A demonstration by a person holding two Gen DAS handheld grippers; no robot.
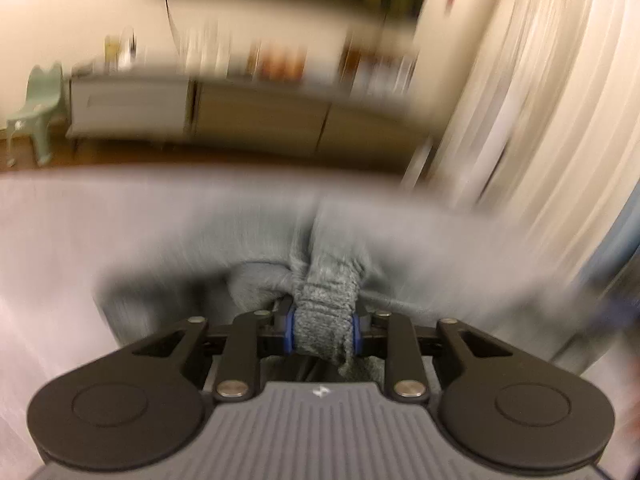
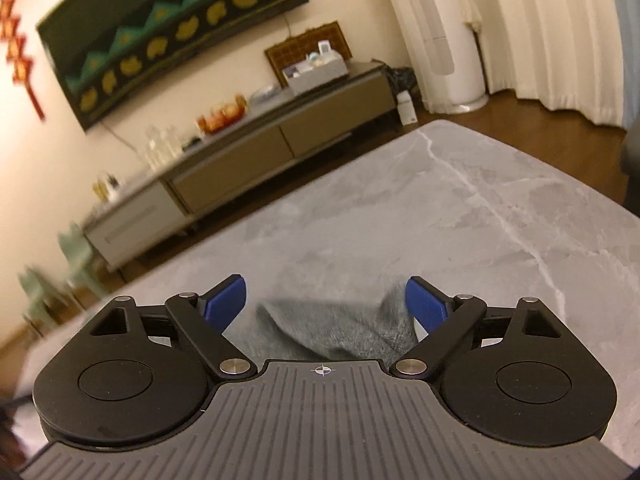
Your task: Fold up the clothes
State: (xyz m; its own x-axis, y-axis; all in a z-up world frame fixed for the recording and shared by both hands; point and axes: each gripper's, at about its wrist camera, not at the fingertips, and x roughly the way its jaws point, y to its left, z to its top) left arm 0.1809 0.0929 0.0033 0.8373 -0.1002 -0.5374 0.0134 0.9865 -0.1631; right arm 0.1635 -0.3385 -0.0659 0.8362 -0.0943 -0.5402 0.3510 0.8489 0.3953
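Ahead of the right tongs (image 2: 325, 304), the grey marble desk (image 2: 460, 216) lay bare; only grey knitted cloth (image 2: 320, 330) sat beneath them.

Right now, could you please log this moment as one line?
left tool: shut on grey garment | right tool: open over cloth | table: marble

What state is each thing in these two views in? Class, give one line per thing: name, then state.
left gripper: shut on the grey garment.
grey garment: bunched, pinched between the blue pads, trailing over the table.
right gripper: open, holding nothing, grey cloth lying between its fingers.
marble table: mostly bare on the far side.
cabinet drawers: closed.
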